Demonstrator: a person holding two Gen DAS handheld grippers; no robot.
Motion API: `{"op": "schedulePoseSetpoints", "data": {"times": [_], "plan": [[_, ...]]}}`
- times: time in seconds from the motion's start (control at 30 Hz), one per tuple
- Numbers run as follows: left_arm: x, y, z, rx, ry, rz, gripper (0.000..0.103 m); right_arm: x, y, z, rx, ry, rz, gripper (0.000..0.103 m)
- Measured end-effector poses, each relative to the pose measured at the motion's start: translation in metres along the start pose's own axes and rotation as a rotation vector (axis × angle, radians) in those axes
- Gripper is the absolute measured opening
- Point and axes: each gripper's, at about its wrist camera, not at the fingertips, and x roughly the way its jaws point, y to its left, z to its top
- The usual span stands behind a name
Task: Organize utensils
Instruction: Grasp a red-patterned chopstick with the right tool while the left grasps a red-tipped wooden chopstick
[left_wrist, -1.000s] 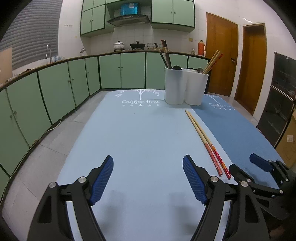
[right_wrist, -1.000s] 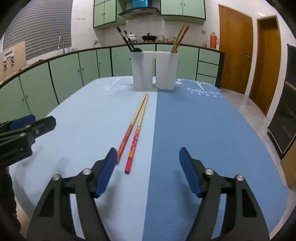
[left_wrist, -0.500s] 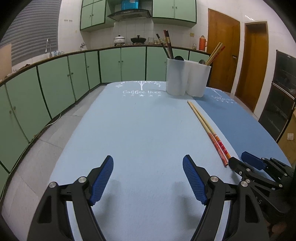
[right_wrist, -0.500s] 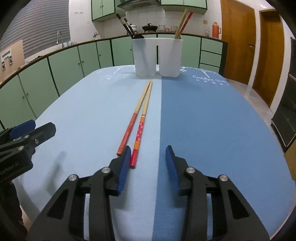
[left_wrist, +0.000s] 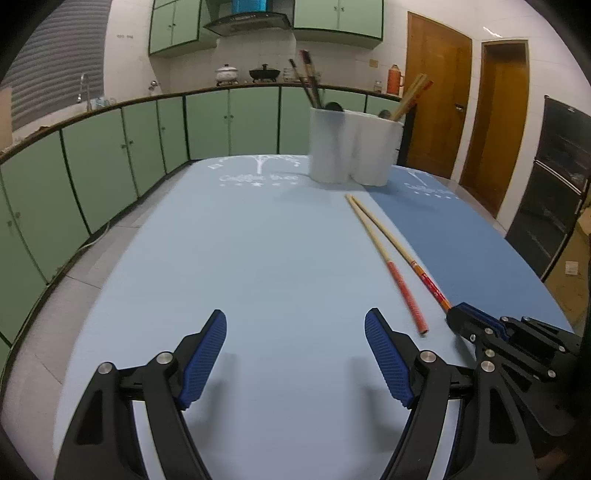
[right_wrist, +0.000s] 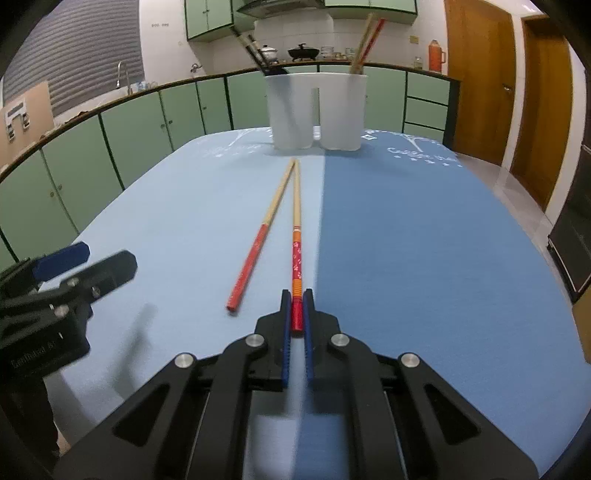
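The right gripper (right_wrist: 296, 314) has just been closing, and its blue pads now pinch the red butt end of the patterned chopstick (right_wrist: 296, 236), low in the middle of the right wrist view; a second ago those jaws stood wide with both sticks lying ahead of them, untouched. That grip reads as the start of the pickup, so the likely next step is to lift this stick and carry it to the white holder (right_wrist: 317, 110) at the top centre, where other chopsticks already stand in both compartments. The plain red-tipped chopstick (right_wrist: 255, 254) lies free on the light blue cloth (right_wrist: 177, 221), just left of the held one; their far tips almost meet, though whether they touch is hard to say from here. Compared with the earlier frame the two sticks have splayed apart at the near ends. The left gripper (left_wrist: 295, 354) hangs wide open and empty over bare cloth at the bottom of its own view, much as it was before
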Motion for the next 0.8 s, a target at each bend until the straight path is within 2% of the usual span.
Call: {"op": "schedulePoseSetpoints", "data": {"times": [0.3, 0.47, 0.67, 0.73, 0.8], "plan": [[0.018, -0.048, 0.002, 0.024, 0.043, -0.072, 0.076, -0.017, -0.058, 0.012, 0.114, -0.042, -0.052, 0.005], [0.028, -0.066, 0.001, 0.044, 0.064, -0.071, 0.069, -0.02, -0.069, 0.009, 0.118, -0.04, -0.047, 0.005], [0.036, -0.078, 0.0, 0.062, 0.083, -0.056, 0.044, -0.022, -0.074, 0.008, 0.117, -0.045, -0.035, 0.005], [0.037, -0.082, 0.0, 0.063, 0.085, -0.056, 0.031, -0.023, -0.076, 0.007, 0.119, -0.045, -0.031, 0.005], [0.038, -0.085, 0.0, 0.067, 0.084, -0.051, 0.023, -0.023, -0.077, 0.007, 0.122, -0.043, -0.027, 0.005]]}}
